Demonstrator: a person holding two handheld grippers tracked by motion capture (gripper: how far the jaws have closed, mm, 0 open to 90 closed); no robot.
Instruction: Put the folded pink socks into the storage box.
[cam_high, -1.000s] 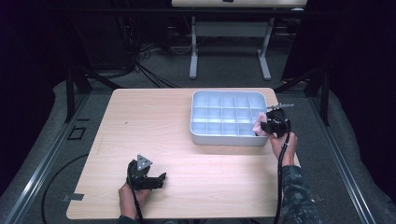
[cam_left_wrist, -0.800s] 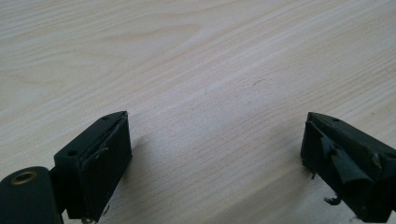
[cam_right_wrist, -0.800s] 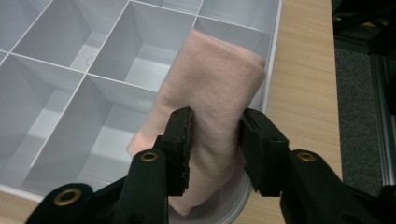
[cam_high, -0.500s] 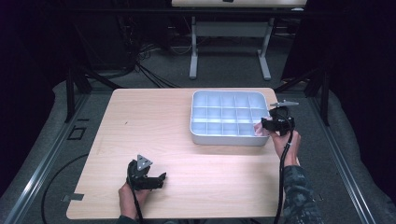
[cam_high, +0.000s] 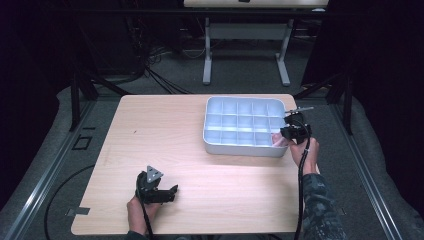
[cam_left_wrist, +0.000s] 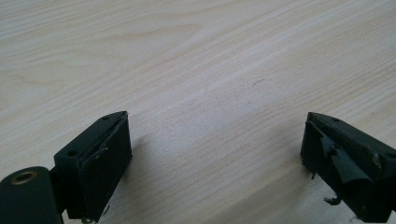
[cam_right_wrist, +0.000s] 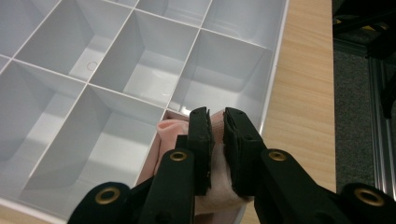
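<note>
Right now your right gripper (cam_right_wrist: 218, 122) is pinching a pale pink cloth (cam_right_wrist: 164, 132), its 2 black jaws pressed close on a fold of it. The cloth sits in the near right corner compartment of the white divided tray (cam_right_wrist: 275, 60), bunched against the divider wall and partly hidden under the jaws. In the high view you can see the same thing: the right gripper (cam_high: 292, 133) hangs over the tray's (cam_high: 243, 149) near right corner, with a bit of pink cloth (cam_high: 276, 139) showing just inside the rim, and your right hand (cam_high: 303, 150) is off the tray's right edge. The other compartments in the right gripper view look bare.

Your left gripper (cam_high: 172, 191) is well apart from the tray, low over the near left part of the wooden table (cam_high: 160, 125), held by your left hand (cam_high: 137, 212) at the table's front edge, with the grey 3-cornered plate on top. In the left gripper view its jaws are spread wide, nothing between them, with plain wood grain of the table (cam_left_wrist: 201, 70) beneath. The left gripper (cam_left_wrist: 212, 154) holds nothing.
</note>
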